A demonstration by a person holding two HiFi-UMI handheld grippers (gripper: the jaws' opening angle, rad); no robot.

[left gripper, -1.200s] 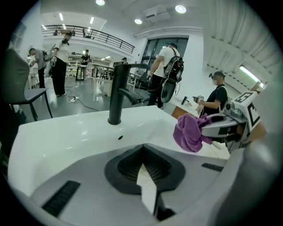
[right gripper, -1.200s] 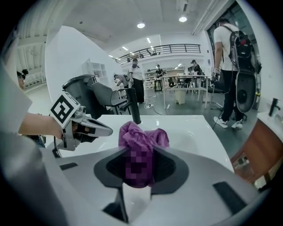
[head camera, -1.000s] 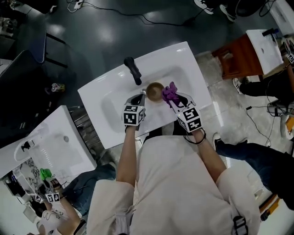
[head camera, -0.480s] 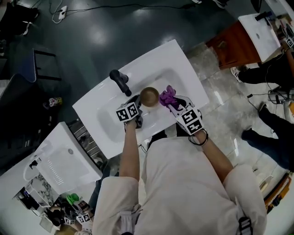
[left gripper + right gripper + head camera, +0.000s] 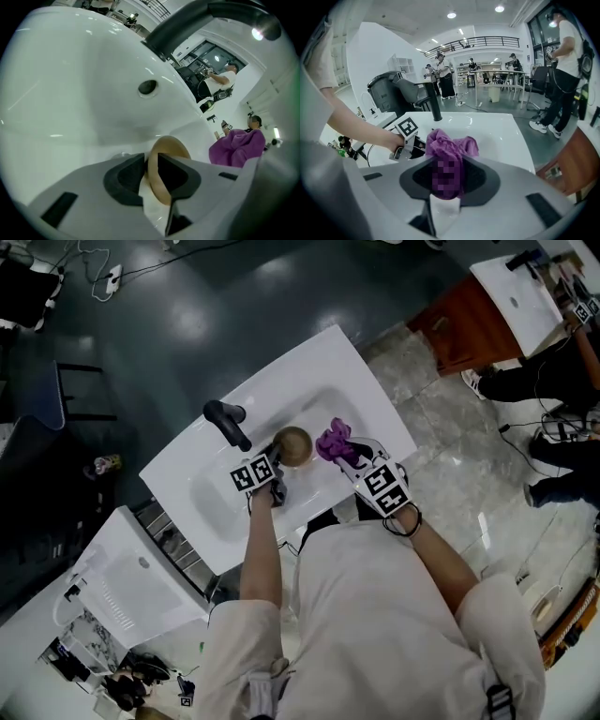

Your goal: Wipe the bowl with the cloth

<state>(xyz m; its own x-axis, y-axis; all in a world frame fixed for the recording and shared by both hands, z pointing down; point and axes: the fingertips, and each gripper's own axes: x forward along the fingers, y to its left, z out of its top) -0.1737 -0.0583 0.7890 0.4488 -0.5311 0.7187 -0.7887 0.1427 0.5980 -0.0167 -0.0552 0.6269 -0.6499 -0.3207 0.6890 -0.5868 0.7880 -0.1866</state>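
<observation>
A tan wooden bowl (image 5: 292, 446) stands on edge in the white sink basin (image 5: 216, 486). My left gripper (image 5: 276, 457) is at its left side. In the left gripper view the bowl's rim (image 5: 164, 157) runs between the two jaws of the left gripper (image 5: 151, 163), which are opening around it. My right gripper (image 5: 349, 456) is just right of the bowl, shut on a bunched purple cloth (image 5: 331, 441). In the right gripper view the cloth (image 5: 451, 144) bulges out of the right gripper (image 5: 447, 174), with the left gripper's marker cube (image 5: 408, 127) behind it.
A black faucet (image 5: 228, 421) rises at the basin's far rim, above the overflow hole (image 5: 147, 87). The sink's flat right deck (image 5: 370, 404) lies beyond the cloth. A second white sink (image 5: 122, 568) stands to the left, and a wooden cabinet (image 5: 459, 329) to the far right.
The head view has swung, so the sink sits further left and turned. My left gripper has drawn back slightly and come in at the bowl's rim. The right gripper keeps the cloth beside the bowl.
</observation>
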